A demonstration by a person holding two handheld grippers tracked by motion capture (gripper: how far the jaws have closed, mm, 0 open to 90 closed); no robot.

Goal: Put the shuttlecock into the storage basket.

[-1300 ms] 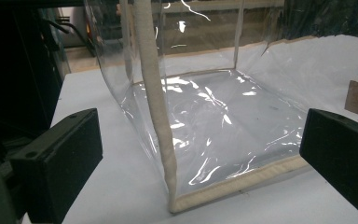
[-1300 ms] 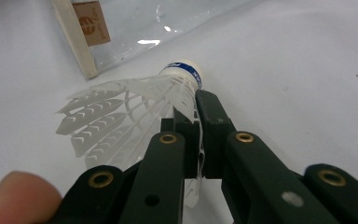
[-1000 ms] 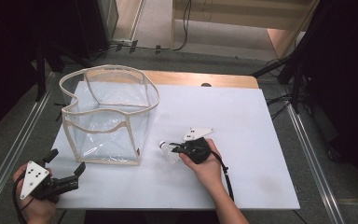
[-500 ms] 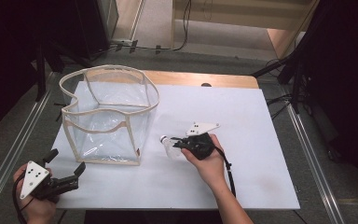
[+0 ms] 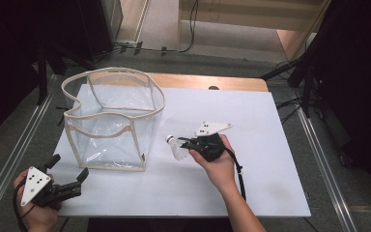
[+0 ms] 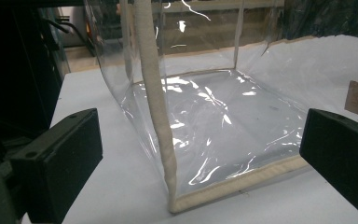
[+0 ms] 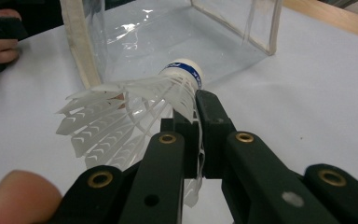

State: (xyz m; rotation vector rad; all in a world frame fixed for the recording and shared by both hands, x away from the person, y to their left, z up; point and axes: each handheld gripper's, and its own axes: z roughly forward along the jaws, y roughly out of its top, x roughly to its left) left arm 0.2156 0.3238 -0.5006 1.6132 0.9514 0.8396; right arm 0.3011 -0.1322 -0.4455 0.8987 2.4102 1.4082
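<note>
Compared with a second earlier, the right gripper (image 5: pixel 187 145) sits a little higher above the white worktop (image 5: pixel 270 159), and the shuttlecock (image 5: pixel 176 147) has risen with it; the left gripper (image 5: pixel 70 181) has kept its place at the near left corner. The right fingers (image 7: pixel 209 121) are closed on the shuttlecock, pinching the feather skirt at its edge, with the skirt fanning out to the left of the fingers in the right gripper view. The shuttlecock's long axis runs roughly along the fingers and slightly upward: its white cork tip (image 7: pixel 182 70), ringed by a blue band, lies just beyond the fingertips and points away toward the clear plastic bag (image 5: pixel 113 121), while the feathers trail back beside the fingers toward the hand. In the high view the shuttlecock hangs just beside the bag's near right corner, apart from it. The left fingers (image 6: pixel 60 158) stand wide open and hold nothing; the bag's cream-trimmed corner (image 6: pixel 156 116) stands ahead of them, between the two, untouched.
</note>
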